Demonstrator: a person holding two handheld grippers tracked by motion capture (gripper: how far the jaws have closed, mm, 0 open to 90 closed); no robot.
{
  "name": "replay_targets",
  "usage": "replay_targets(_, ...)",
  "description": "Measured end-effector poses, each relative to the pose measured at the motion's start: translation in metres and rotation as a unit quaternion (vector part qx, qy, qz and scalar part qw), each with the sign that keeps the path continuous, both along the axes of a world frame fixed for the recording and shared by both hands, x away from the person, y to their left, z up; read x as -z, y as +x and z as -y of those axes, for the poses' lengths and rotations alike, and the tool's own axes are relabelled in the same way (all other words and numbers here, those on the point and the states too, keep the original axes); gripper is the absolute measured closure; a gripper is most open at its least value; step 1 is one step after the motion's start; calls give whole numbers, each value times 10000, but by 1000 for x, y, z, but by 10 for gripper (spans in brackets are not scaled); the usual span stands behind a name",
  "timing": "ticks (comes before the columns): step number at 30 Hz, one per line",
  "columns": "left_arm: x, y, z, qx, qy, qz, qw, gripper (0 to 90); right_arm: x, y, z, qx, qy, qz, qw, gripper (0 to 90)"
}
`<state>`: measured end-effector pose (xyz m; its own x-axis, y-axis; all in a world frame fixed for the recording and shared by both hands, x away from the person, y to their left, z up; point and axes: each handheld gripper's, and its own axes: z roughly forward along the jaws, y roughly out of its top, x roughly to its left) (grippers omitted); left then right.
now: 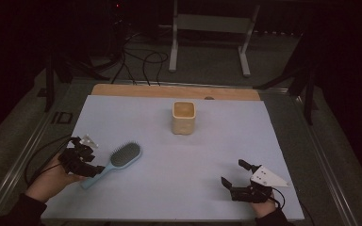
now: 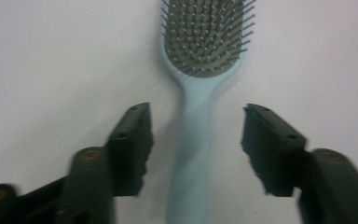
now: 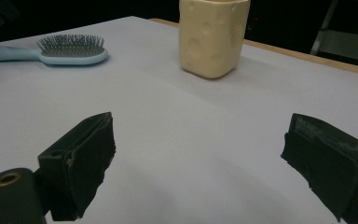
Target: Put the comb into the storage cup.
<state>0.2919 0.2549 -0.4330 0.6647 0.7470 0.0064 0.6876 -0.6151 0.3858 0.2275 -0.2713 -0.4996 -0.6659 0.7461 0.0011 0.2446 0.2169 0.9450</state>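
Observation:
A light blue hairbrush (image 1: 119,161) lies bristles up on the pale sheet at the left, its handle (image 2: 193,154) pointing toward the person. My left gripper (image 1: 95,168) is open over that handle. In the left gripper view its jaws (image 2: 198,114) stand one on each side of the handle with a gap to each, touching nothing. My right gripper (image 1: 232,172) is open near the front right of the sheet with nothing between its jaws (image 3: 203,123). It faces a cream cup (image 3: 213,37) and the brush (image 3: 70,50).
The cream cup (image 1: 184,117) stands upright at the middle back of the pale sheet (image 1: 179,197). A wooden table edge (image 1: 169,91) runs behind it. Cables and a metal stand's legs (image 1: 207,42) lie on the dark floor beyond.

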Motion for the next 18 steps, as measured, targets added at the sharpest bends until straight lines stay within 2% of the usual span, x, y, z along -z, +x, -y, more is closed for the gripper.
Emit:
replay_targets(1, 0, 1, 1, -23, 14, -3, 10000, 326, 0, 0, 0, 0, 0, 0, 10000, 84)
replay_targets(2, 1, 2, 1, -44, 11, 1, 10000, 248, 0, 0, 0, 0, -2, -2, 10000, 84)
replay_targets(4, 2, 6, 3, -103, -93, -53, 9999, 147, 0, 0, 0, -1, -9, -2, 10000, 84)
replay_targets(6, 2, 7, 3, -109, -131, -57, 9998, 132, 0, 0, 0, -4, -3, -3, 10000, 84)
replay_targets(8, 3, 9, 5, -79, -183, -93, 9998, 44, 0, 0, 0, -6, -3, -7, 10000, 84)
replay_targets(9, 4, 12, 7, 22, -272, -207, 9994, 22, 0, 0, 0, -11, -7, -12, 10000, 84)
replay_targets(15, 8, 19, 13, 41, -68, -316, 9995, 0, 0, 0, 0, -6, -4, -8, 10000, 84)
replay_targets(18, 10, 21, 14, 131, -10, -362, 9993, 0, 0, 0, 0, -8, -7, -13, 10000, 84)
